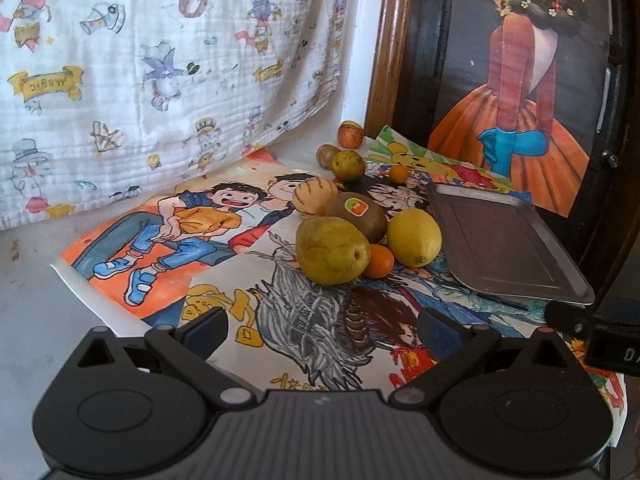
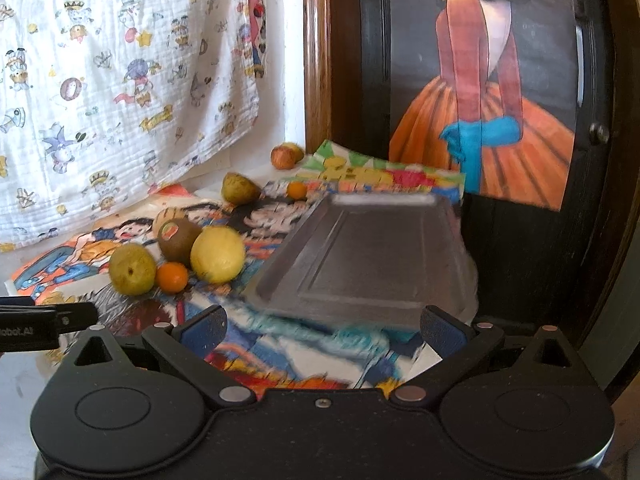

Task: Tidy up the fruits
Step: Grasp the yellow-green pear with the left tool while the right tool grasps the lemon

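Observation:
A cluster of fruit lies on drawings: a green pear, a small orange, a lemon, a kiwi with a sticker and a striped pale fruit. Further back lie a second pear, a tiny orange and an apple. An empty metal tray sits right of the cluster. My left gripper is open, short of the pear. My right gripper is open, before the tray.
Colourful drawings cover the table. A printed white cloth hangs behind at left. A dark wooden door with a painted poster stands at the right. A brown round fruit lies beside the far pear.

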Tool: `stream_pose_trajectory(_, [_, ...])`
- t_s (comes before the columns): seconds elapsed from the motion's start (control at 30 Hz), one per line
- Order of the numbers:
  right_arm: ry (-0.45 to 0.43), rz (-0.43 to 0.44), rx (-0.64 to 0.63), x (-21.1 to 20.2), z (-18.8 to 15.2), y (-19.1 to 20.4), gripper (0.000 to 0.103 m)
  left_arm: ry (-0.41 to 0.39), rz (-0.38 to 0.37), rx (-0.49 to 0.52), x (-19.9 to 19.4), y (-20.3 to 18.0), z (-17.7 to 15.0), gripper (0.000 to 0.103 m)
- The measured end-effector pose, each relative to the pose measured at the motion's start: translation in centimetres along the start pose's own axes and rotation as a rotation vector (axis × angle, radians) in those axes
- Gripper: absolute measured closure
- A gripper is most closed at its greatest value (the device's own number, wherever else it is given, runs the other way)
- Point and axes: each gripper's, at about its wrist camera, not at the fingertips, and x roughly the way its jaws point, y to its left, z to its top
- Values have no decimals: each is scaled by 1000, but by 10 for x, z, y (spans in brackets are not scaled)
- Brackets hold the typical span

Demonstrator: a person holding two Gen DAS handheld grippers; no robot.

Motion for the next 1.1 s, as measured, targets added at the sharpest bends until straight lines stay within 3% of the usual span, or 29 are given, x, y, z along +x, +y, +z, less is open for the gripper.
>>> stream_pose_trajectory(0.2, [-60, 46, -80, 2, 29, -9, 0, -5, 23, 4, 1, 6, 16, 0])
stream_pose_trajectory(0.43, [-68, 212, -189, 12, 78, -15, 0, -45, 42, 24, 5, 12, 50, 0])
stream_pose_trajectory(0.6, [-39, 310, -382, 25, 102, -8, 0, -51, 31, 29, 11, 15, 70, 0])
stream_pose_trajectory(0.93, [19, 496, -769, 70, 105, 19, 1, 41, -21, 8, 42, 18, 86, 0])
stream_pose_trajectory(1.1, [93, 576, -852, 103, 91, 33, 1, 107, -48, -42, 62, 20, 80, 0])
